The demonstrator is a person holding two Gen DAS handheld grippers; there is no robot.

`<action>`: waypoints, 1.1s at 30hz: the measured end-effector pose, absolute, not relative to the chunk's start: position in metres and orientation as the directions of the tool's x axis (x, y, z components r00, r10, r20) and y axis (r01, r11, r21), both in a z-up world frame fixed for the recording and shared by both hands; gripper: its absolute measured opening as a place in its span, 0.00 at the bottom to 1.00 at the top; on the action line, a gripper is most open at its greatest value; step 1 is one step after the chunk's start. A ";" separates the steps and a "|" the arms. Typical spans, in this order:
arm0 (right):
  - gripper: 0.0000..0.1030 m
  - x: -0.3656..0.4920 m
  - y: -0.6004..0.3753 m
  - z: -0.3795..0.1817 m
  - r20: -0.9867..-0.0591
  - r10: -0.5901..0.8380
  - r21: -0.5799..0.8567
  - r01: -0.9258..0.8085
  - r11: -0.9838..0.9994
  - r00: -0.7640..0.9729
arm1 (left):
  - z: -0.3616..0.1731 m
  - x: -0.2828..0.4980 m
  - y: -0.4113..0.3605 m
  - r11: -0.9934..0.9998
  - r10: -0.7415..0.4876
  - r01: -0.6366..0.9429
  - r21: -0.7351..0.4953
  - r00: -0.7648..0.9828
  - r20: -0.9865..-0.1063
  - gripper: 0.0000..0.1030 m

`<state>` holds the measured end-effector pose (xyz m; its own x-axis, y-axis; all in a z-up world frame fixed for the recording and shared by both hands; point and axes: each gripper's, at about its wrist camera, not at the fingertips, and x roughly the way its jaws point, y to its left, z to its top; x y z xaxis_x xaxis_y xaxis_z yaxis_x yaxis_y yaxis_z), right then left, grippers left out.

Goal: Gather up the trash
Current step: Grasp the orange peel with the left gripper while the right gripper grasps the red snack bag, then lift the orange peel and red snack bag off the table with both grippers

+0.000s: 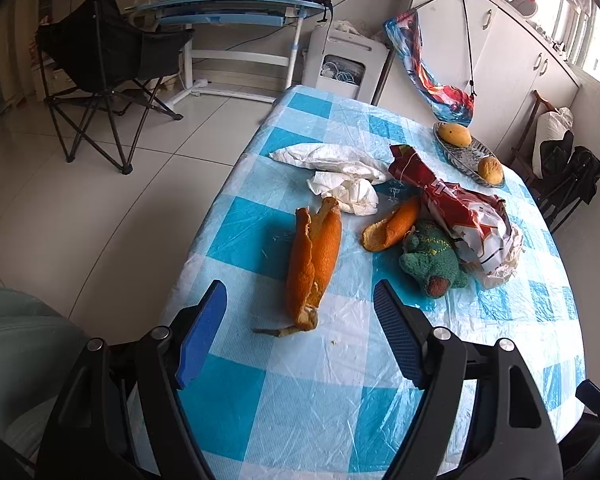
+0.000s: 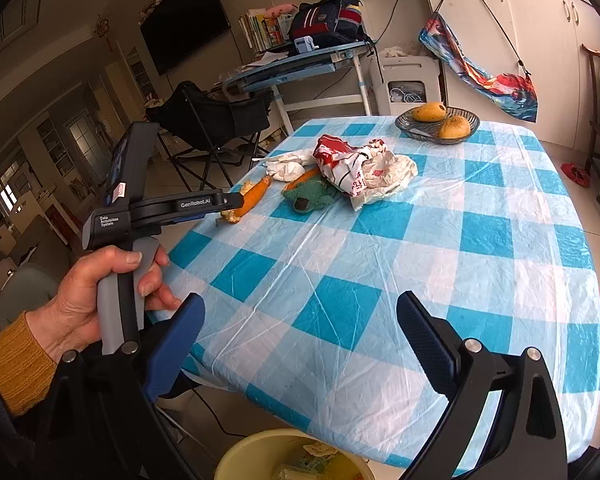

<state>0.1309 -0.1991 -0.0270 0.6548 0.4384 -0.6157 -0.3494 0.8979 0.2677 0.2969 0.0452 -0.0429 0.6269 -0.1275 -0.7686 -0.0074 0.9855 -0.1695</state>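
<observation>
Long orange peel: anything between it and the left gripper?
No. In the left wrist view, only bare checked tablecloth lies between the open left gripper and the long orange peel.

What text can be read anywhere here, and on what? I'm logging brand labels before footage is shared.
"GenRobot.AI": on the black arm of the left hand-held gripper, right wrist view.
"Data Acquisition System": on that gripper's grey body.
Crumpled red and white plastic bag: red print, too creased to read.
Book spines on the shelf: too small to read.

Left gripper [image 1: 300, 296] jaws wide apart, empty, pitched down; left hand [image 2: 100, 300] grips handle. Right gripper [image 2: 300, 320] likewise.
</observation>
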 end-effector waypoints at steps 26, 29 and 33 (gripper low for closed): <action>0.36 0.320 -0.151 -0.048 -0.772 0.261 0.036 -0.370 0.928 0.579 | -0.054 0.294 0.041 0.956 -0.270 0.064 -0.287 0.578 -0.770 0.18; 0.20 0.311 -0.164 -0.030 -0.726 0.305 0.097 -0.348 0.933 0.617 | -0.053 0.293 0.041 0.955 -0.272 0.063 -0.291 0.580 -0.768 0.18; 0.17 0.296 -0.180 -0.008 -0.651 0.391 0.211 -0.339 0.917 0.651 | -0.051 0.288 0.040 0.951 -0.286 0.082 -0.297 0.592 -0.754 0.17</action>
<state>0.2965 -0.1804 -0.0077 0.6507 0.3910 -0.6509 -0.3394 0.9166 0.2113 0.2884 0.0398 -0.0508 0.5915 -0.2865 -0.7537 0.0822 0.9513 -0.2970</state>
